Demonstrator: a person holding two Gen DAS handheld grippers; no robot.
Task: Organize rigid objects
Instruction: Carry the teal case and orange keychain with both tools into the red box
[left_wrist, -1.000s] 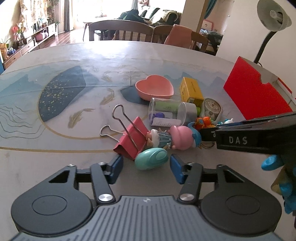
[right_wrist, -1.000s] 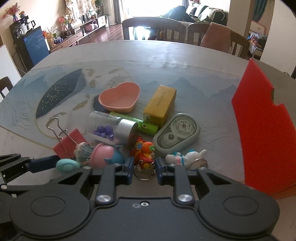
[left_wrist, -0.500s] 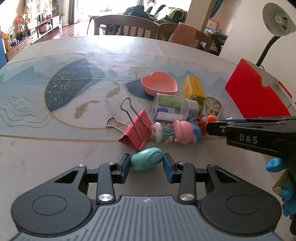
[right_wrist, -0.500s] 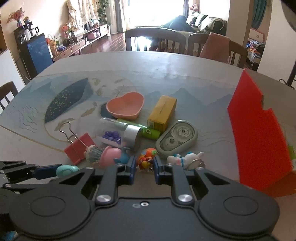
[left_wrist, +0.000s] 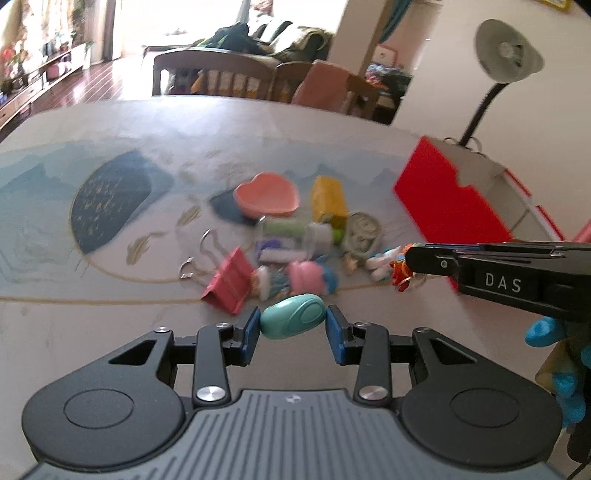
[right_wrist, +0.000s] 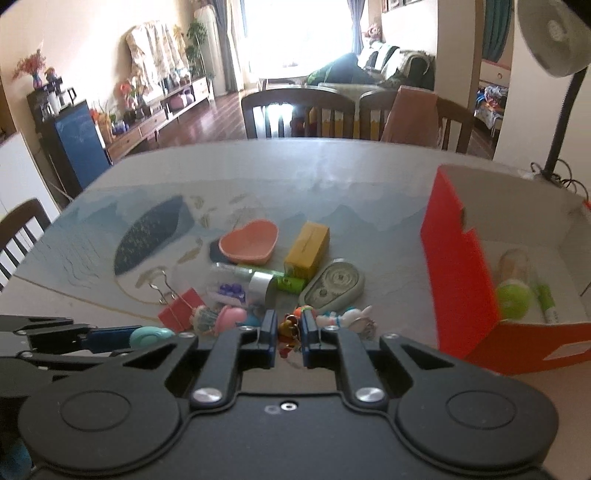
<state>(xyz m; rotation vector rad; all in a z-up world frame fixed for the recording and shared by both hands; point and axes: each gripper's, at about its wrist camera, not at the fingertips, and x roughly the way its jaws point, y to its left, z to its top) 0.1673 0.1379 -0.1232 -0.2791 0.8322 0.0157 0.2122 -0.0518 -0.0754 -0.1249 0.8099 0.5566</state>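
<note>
- Grippers: our left gripper is clamped on a teal oval plastic case, lifted off the table; our right gripper is clamped on a small orange toy keychain.
- Pink heart-shaped dish looks empty to us.
- Clear lying jar holds purple pieces.
- Red open cardboard box: only our right wrist view shows its inside, with a green round item and a green-capped tube.
</note>
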